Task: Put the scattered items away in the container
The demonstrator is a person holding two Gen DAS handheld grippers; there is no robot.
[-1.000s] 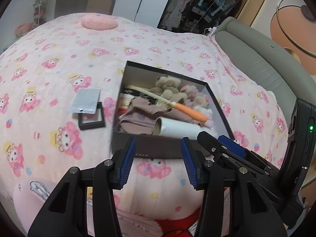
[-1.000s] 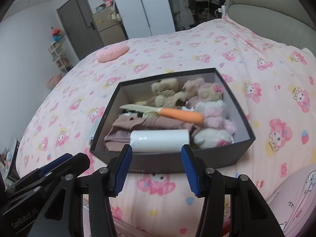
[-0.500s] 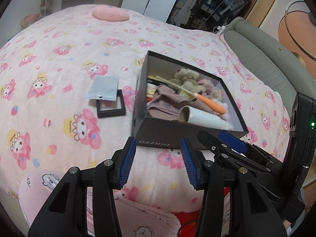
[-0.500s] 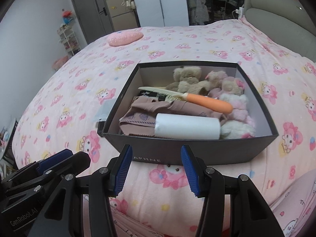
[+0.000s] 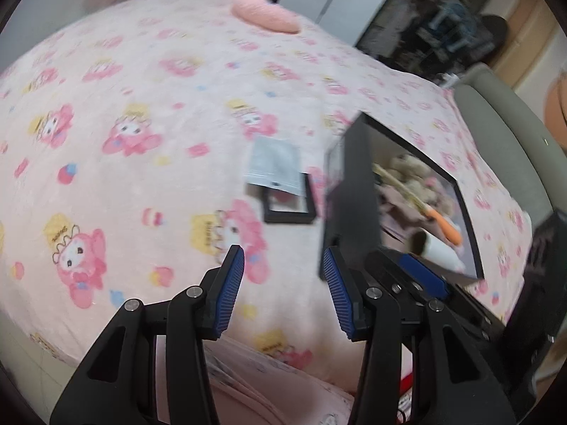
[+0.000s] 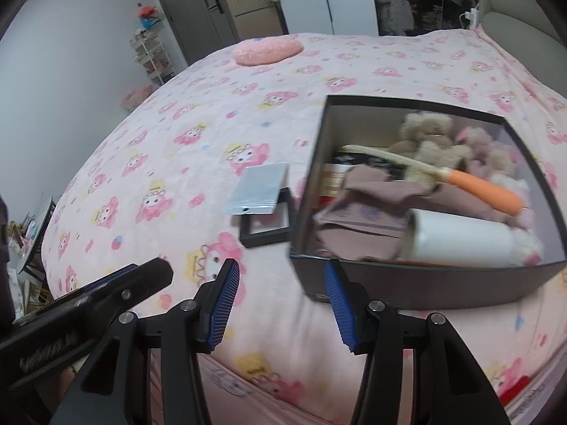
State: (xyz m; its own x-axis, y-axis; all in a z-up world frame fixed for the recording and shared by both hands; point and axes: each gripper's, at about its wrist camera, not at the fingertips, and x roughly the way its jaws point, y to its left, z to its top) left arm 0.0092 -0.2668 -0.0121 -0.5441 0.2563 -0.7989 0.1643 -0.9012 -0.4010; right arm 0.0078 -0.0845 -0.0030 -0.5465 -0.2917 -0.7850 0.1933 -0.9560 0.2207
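Note:
A black open box (image 6: 418, 281) (image 5: 351, 198) rests on the pink patterned bed. Inside lie plush bears (image 6: 425, 134), a brush with an orange handle (image 6: 485, 191), a brown cloth (image 6: 368, 209) and a white roll (image 6: 460, 237). Just left of the box a silver foil pouch (image 6: 258, 187) (image 5: 274, 168) overlaps a small black square frame (image 6: 267, 228) (image 5: 288, 209). My left gripper (image 5: 283, 283) hovers open and empty over the bedspread, short of the frame. My right gripper (image 6: 281, 301) is open and empty too, near the box's front left corner.
A pink round cushion (image 6: 267, 49) lies at the far side of the bed. The grey padded headboard (image 5: 503, 141) runs along the right. A door, shelves and wardrobes stand beyond the bed. A pink garment (image 6: 269, 393) lies below the grippers at the near edge.
Both grippers have swung left and slightly down; the box has slid toward the right of each view and the pouch and frame now sit nearer the centre. Jaws unchanged.

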